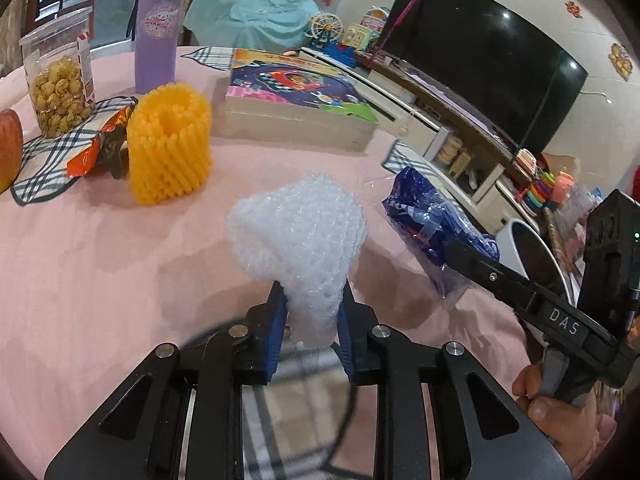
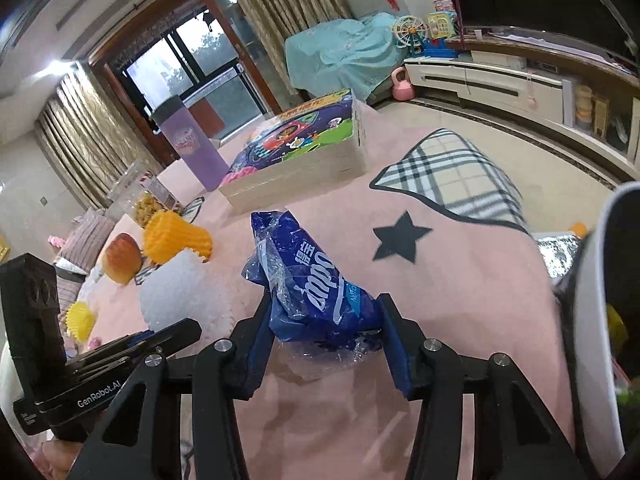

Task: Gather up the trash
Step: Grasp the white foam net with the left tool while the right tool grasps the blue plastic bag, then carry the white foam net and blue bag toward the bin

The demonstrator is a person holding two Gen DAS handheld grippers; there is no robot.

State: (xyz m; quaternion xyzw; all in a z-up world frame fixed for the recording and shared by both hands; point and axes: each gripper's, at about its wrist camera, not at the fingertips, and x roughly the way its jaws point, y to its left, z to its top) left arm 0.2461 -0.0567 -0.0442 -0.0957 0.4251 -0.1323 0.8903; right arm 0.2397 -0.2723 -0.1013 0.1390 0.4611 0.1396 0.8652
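My left gripper (image 1: 310, 300) is shut on a white foam net sleeve (image 1: 298, 232), whose lower end is squeezed between the blue pads above the pink tablecloth (image 1: 100, 280). In the right wrist view my right gripper (image 2: 324, 320) is shut on a crumpled blue plastic wrapper (image 2: 308, 284); both pads press its sides. The same blue wrapper (image 1: 424, 216) and the right gripper's finger (image 1: 492, 272) show at the right of the left wrist view. A yellow foam net sleeve (image 1: 170, 146) stands at the left, with an orange snack wrapper (image 1: 102, 148) beside it. A white bin (image 2: 600, 300) stands at the table's right edge.
A clear popcorn jar (image 1: 60, 80), a purple tumbler (image 1: 158, 32) and a children's book box (image 1: 296, 100) stand at the back of the table. An apple (image 2: 122, 258) and a small yellow cup liner (image 2: 80, 320) lie at the left. A TV cabinet (image 2: 500, 84) lines the far wall.
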